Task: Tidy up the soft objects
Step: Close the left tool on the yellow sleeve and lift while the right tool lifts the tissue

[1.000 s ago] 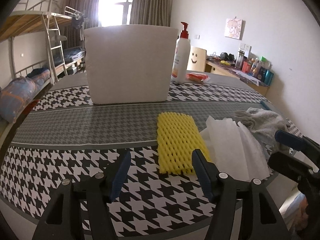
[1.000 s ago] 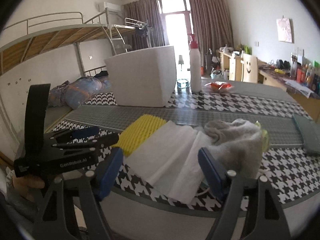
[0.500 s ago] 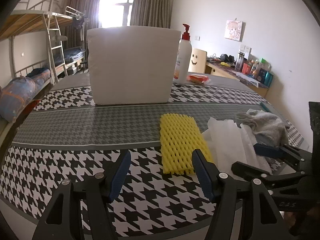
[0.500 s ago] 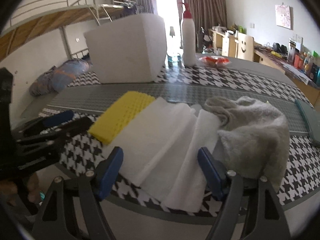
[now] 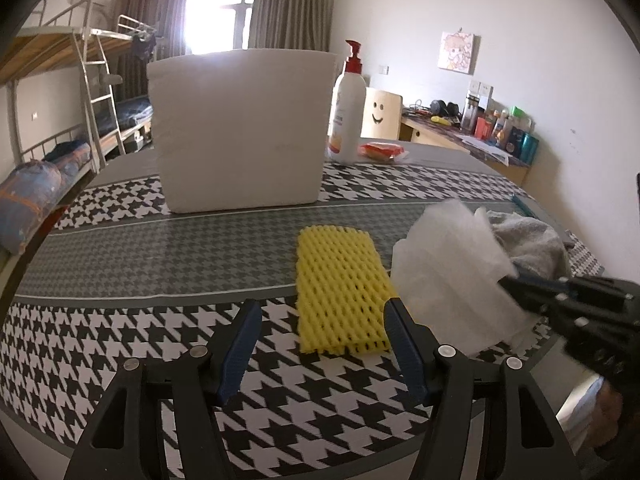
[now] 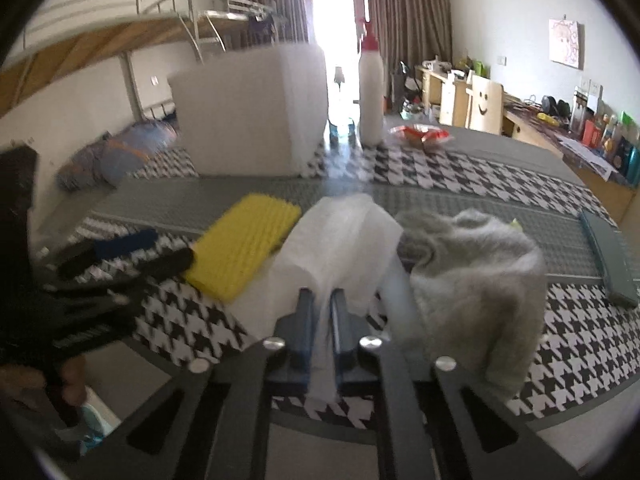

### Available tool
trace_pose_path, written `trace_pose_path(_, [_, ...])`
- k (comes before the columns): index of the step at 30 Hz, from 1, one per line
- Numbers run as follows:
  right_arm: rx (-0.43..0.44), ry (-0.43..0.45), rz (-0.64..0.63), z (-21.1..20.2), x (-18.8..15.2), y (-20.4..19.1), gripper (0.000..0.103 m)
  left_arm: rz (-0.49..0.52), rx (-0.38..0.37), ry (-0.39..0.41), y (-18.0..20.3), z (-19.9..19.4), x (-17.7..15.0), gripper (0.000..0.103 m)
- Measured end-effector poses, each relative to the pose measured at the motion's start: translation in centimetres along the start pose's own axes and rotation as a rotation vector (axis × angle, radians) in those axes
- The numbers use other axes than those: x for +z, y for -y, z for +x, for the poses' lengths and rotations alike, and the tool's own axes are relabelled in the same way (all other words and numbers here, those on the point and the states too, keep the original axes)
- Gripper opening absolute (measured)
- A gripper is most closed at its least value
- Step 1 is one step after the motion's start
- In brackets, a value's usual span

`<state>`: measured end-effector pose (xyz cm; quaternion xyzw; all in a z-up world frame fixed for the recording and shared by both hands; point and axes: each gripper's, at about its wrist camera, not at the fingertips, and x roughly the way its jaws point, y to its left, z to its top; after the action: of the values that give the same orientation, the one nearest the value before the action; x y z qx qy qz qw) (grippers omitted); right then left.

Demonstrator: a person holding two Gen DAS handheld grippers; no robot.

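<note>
White foam sheet, bunched near the table's front edge between the yellow foam net and the grey towel, sits pinched in the right gripper, whose jaws have just closed on it. The left gripper hangs apart, empty. Grasp made; next likely a lift toward the white box.

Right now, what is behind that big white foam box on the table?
Behind the big white foam box only curtains and a bright window show above. Whatever stands directly behind it is covered.
</note>
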<state>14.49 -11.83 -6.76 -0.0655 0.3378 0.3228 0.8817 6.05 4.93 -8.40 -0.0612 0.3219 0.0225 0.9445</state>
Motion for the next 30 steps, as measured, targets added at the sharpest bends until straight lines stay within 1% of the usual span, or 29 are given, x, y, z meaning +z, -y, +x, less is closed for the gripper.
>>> trace_pose_path(5, [0.040, 0.046, 0.019, -1.4, 0.6, 0.7, 0.008, 0.006, 0.004, -0.011, 0.3, 0.5, 0.3, 0.065])
trace_pose_path(12, [0.029, 0.131, 0.044, -3.7, 1.6, 1.4, 0.008, 0.024, -0.005, -0.048, 1.2, 1.8, 0.9, 0.065])
trace_pose_path(18, [0.039, 0.122, 0.059, -3.0, 1.4, 1.9, 0.008, 0.045, -0.019, -0.091, 2.0, 3.4, 1.0, 0.065])
trace_pose_path(20, [0.043, 0.116, 0.066, -2.8, 1.0, 1.9, 0.008, 0.050, -0.017, -0.109, 2.3, 3.8, 1.1, 0.062])
trace_pose_path(22, [0.049, 0.111, 0.073, -2.7, 0.9, 2.2, 0.008, 0.054, -0.014, -0.122, 2.3, 4.0, 1.2, 0.061])
trace_pose_path(25, [0.054, 0.105, 0.078, -2.8, 0.7, 2.4, 0.008, 0.062, -0.028, -0.140, 2.5, 4.3, 1.3, 0.055])
trace_pose_path(28, [0.063, 0.100, 0.081, -2.6, 0.6, 2.5, 0.008, 0.060, -0.057, -0.149, 2.6, 4.4, 1.4, 0.043])
trace_pose_path(29, [0.065, 0.099, 0.083, -2.6, 0.5, 2.5, 0.008, 0.061, -0.069, -0.152, 2.7, 4.4, 1.4, 0.033])
trace_pose_path(30, [0.067, 0.099, 0.084, -2.6, 0.4, 2.6, 0.008, 0.056, -0.097, -0.157, 2.8, 4.4, 1.5, 0.023])
